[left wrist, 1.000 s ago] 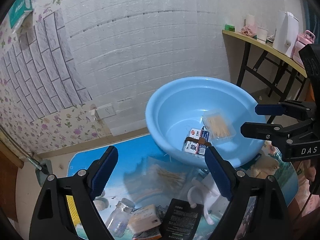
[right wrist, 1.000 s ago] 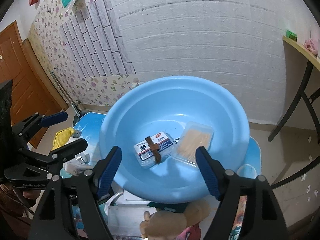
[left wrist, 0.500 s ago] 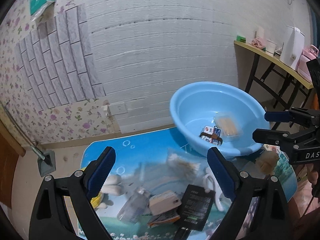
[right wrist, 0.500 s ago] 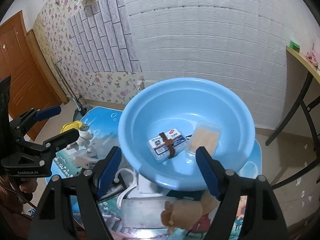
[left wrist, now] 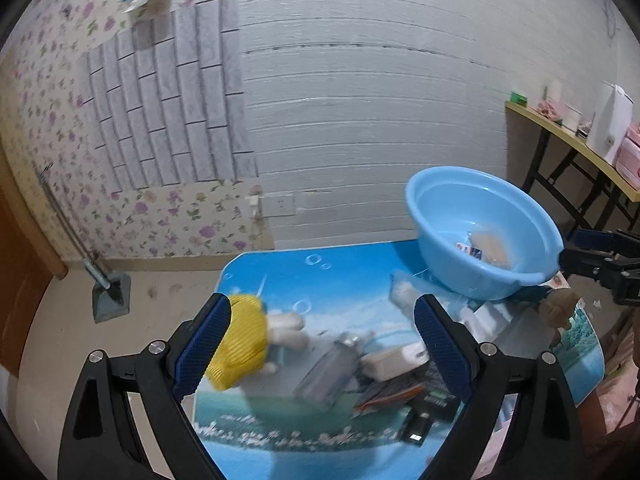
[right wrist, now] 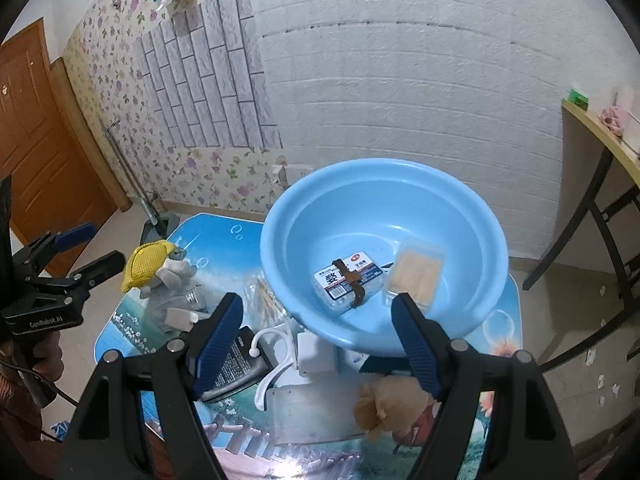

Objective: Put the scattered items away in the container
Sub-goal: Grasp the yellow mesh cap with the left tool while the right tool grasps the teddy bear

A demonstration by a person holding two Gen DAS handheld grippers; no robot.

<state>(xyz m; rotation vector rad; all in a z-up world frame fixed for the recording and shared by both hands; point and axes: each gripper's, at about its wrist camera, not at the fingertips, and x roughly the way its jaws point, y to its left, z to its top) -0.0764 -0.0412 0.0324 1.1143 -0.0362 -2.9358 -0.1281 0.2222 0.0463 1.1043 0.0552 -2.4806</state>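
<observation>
A light blue basin stands on a low table with a printed blue top. In it lie a banded white box and a clear box of toothpicks. Scattered on the table are a yellow plush toy, a clear bottle, a white block, a black packet, a white hook, a swab bag and a brown plush. My left gripper is open above the left pile. My right gripper is open by the basin's near rim.
A white brick wall and floral wallpaper stand behind the table. A side table with black legs and small items is at the right. A brown door is at the left. A metal pole with a grey base rests on the floor.
My left gripper has pulled back and swung left, away from the basin, and now faces the yellow plush and bottle. My right gripper has drawn back a little from the basin. Both stay open.
</observation>
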